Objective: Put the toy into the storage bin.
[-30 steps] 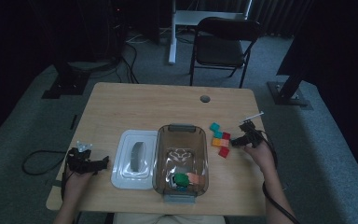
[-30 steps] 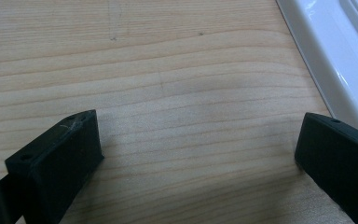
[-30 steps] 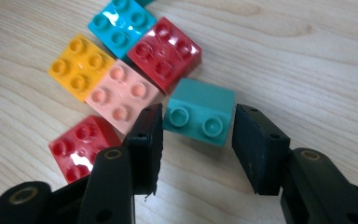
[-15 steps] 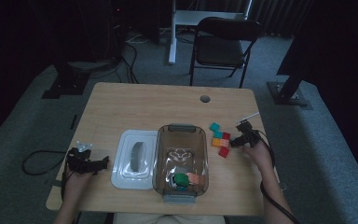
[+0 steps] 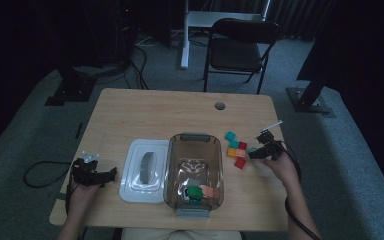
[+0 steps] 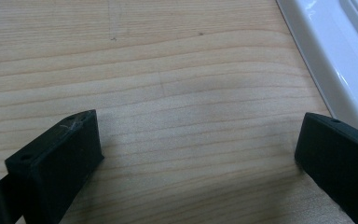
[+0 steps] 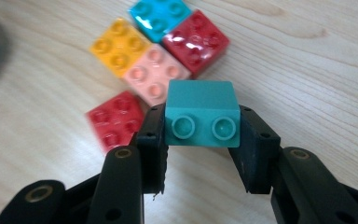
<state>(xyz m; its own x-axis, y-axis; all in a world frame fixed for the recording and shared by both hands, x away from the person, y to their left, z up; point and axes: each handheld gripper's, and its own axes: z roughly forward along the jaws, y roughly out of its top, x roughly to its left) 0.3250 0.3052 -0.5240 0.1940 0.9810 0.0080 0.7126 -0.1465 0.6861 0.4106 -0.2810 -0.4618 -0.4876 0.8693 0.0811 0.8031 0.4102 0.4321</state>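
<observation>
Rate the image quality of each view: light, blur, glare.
High view: dim overall, with the room behind the table near black, though the bin and bricks stay legible. Left gripper view: evenly lit and sharp wood grain, glare streaks on the white lid. Right gripper view: the held teal brick is sharp, the loose red brick behind softer.

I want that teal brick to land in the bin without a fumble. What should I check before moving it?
1. Right tool shut on the teal brick: ok.
2. Brick lifted off the table: cannot tell.
3. Bin open, lid lying beside it: ok.
4. Room left in the bin beyond the bricks at its near end: ok.
5. Left tool open, away from the bin: ok.
6. Loose bricks apart from the held one: ok.
</observation>
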